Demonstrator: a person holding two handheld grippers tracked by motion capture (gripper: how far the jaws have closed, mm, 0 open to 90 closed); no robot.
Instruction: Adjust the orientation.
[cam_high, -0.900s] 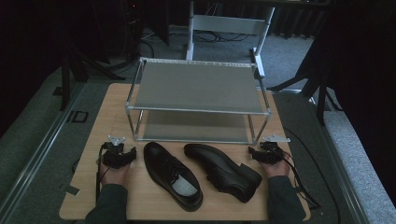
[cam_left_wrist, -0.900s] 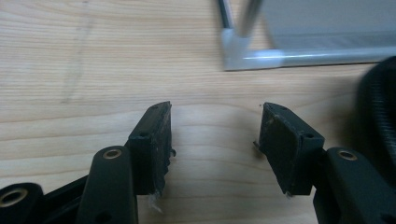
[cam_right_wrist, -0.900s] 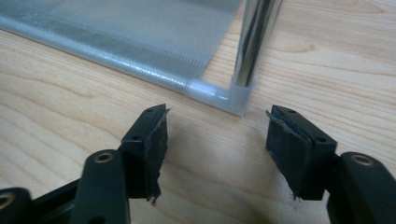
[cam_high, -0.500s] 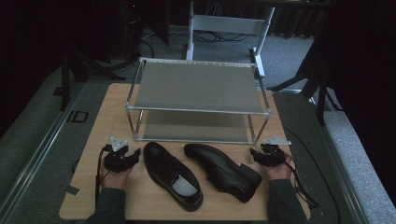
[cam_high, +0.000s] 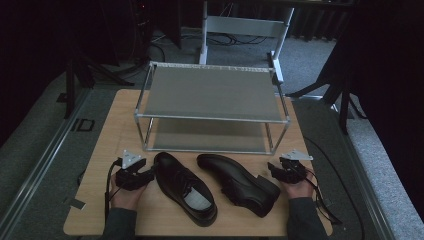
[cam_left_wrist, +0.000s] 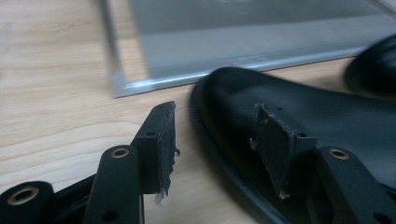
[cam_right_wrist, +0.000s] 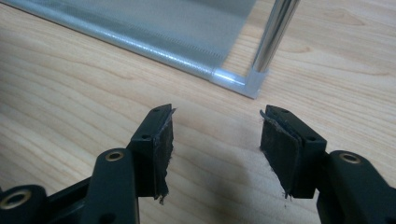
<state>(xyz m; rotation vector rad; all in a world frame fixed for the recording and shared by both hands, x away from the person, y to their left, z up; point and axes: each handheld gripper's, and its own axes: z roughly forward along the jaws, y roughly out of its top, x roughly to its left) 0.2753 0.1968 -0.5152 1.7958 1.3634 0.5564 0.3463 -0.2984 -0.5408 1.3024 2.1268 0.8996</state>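
Two black leather shoes lie side by side on the wooden table, toes toward the rack. The left shoe shows its pale insole; the right shoe lies a little farther right. My left gripper stands open at the left shoe's toe side. In the left gripper view the gripper straddles the edge of the shoe: the left pad is clear of it and the right pad hangs over the upper. My right gripper is open beside the right shoe's heel, and in its own view the gripper has bare wood between the pads.
A two-tier metal shoe rack stands at the back of the table, both shelves bare. Its lower shelf and corner post are just ahead of the right gripper. A white stand sits on the floor behind the table. Cables trail from both grippers.
My left gripper has slid a little to the right, up to the left shoe's toe. My right gripper has drifted slightly toward me, beside the right shoe's heel. The shoes have not moved.
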